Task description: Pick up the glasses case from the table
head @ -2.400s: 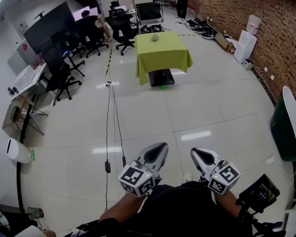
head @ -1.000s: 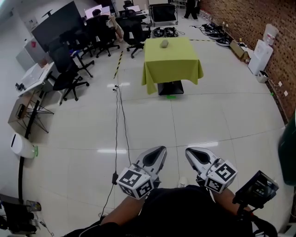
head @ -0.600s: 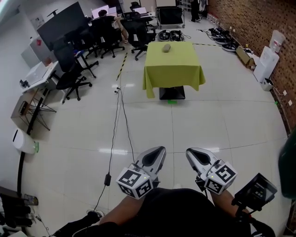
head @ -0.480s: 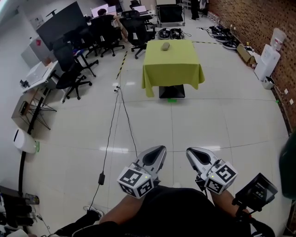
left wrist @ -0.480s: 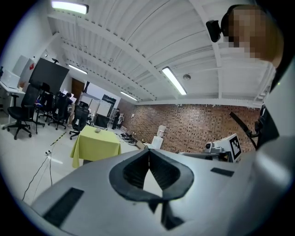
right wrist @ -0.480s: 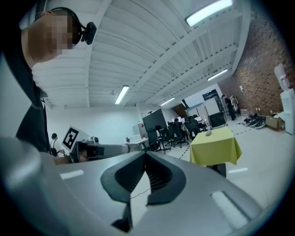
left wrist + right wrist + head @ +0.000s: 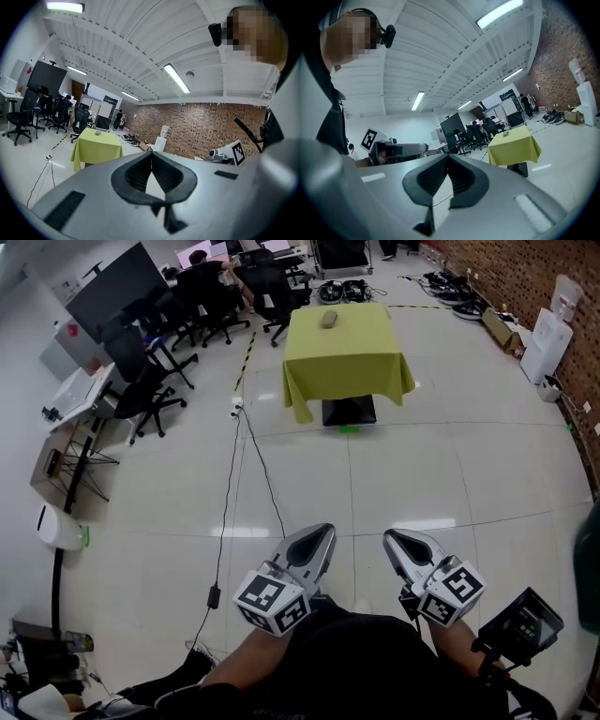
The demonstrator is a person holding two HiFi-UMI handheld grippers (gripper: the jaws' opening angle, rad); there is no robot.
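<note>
Across the floor (image 7: 441, 474), counter (image 7: 361, 357) bearing glasses case (image 7: 328, 319) looms slightly nearer than before; left claw (image 7: 322, 534) and right claw (image 7: 396, 539) both closed, empty, so approach continues.

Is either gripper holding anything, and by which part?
Nothing is held. The left gripper and right gripper have jaws shut, empty; the glasses case lies on the table far ahead.

Head view steeply down; gripper views level; all share far table (image 7: 349, 334)
</note>
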